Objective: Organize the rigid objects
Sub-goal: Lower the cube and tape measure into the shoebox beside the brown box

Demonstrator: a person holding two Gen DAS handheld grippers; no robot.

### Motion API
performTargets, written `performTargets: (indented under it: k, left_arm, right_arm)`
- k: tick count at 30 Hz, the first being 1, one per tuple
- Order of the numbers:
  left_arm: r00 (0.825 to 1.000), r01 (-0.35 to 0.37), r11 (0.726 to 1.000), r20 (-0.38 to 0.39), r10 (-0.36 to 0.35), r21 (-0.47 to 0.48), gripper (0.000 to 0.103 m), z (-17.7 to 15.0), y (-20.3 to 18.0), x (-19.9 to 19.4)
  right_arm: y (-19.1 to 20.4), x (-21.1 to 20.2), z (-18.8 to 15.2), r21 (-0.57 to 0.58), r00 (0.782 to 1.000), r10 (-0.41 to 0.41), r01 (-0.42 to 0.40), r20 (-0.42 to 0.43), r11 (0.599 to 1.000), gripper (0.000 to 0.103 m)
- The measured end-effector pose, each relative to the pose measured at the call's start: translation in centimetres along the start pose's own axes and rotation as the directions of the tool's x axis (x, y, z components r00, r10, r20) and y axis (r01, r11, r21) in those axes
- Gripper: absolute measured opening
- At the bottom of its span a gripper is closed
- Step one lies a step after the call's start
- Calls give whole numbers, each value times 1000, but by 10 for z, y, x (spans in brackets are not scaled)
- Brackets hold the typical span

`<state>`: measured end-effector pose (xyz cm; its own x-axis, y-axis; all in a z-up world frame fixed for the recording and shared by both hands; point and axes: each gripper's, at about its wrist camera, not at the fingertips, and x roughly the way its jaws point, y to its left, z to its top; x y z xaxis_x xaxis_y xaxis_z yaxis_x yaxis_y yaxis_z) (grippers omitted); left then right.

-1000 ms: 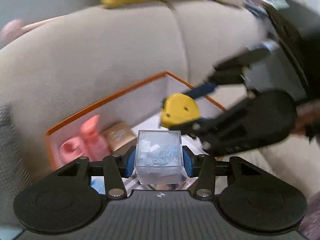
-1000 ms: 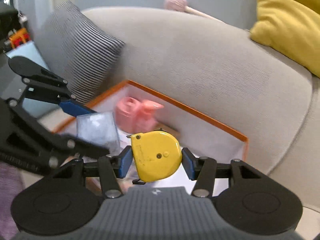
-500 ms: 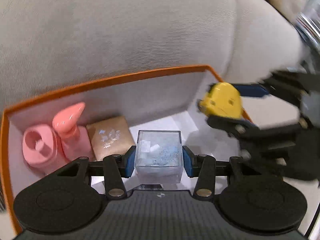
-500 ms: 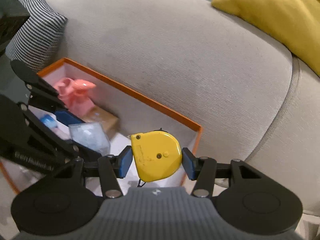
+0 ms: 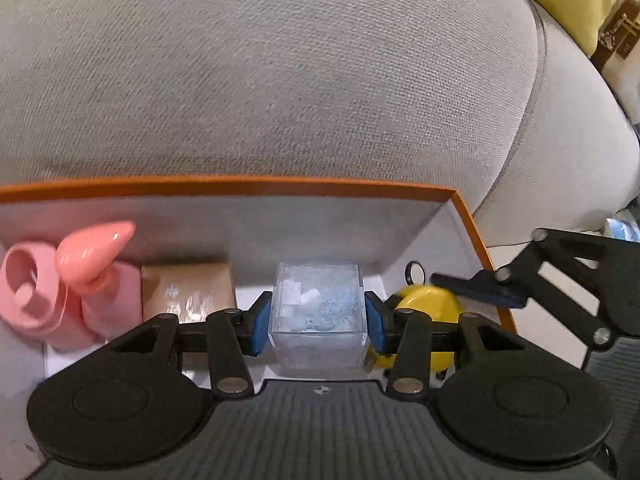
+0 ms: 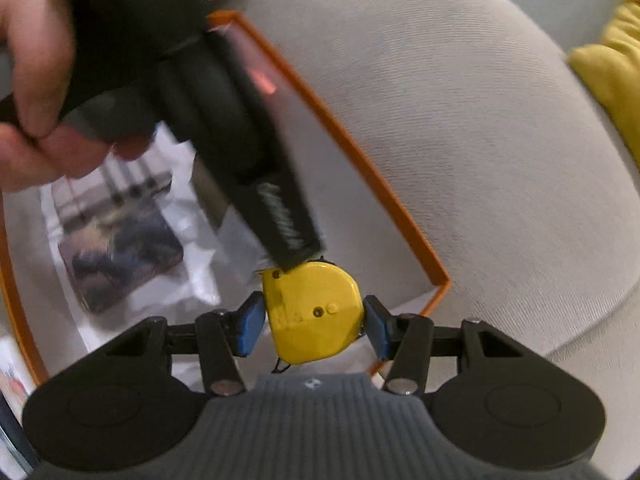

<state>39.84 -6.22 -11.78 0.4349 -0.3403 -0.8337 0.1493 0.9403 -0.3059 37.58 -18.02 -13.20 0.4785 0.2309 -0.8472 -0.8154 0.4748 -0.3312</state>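
Moved: both my grippers have dropped from above the sofa into the box since a second ago; half a second back the tape hung at the right rim, now it sits low in the right corner beside the cube.
Left gripper [image 5: 318,318]: blue pads pinched on the cube, one on each side face, and I'm holding it inside the box near the back wall.
Cube [image 5: 318,312]: clear, upright, with pale blue and white bits inside; whether its base touches the floor I can't tell.
Right gripper [image 6: 313,320]: clamped on the tape, pads on its left and right edges.
Tape [image 6: 313,312]: yellow tape measure, just inside the box's right corner; in the left view it shows right behind my left gripper's right finger.
Box [image 5: 248,184]: orange rim, white inside, resting on the sofa [image 5: 280,80].
Pink bottle [image 5: 96,280]: spout leaning right, at the back left of the box.
Brown carton [image 5: 188,292]: between the bottle and the cube, against the back wall.
Booklet [image 6: 120,236]: flat on the box floor, blurred.
My hand [image 6: 36,80]: gripping the left tool's handle, seen from the right view.
Cushion [image 6: 612,76]: yellow, on the sofa's back.
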Motion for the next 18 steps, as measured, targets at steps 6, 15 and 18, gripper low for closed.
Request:
performTargets:
  k: [6,15,18]
  left_arm:
    - [998,-58,997,-6,59,51,53,4,-4,16]
    - [990,-134,985,-36,139,113,53,3,-12,40]
    - [988,-136,981,-48,144,140,54,2,-16,48]
  right_arm:
    - [-12,21,7,-12,998,56,-57,-35,998,54]
    - [-19,44,9,-86,996,66,-71,-68,994,54]
    - [-24,46,13,-71,996,72,-76,-60,995,54]
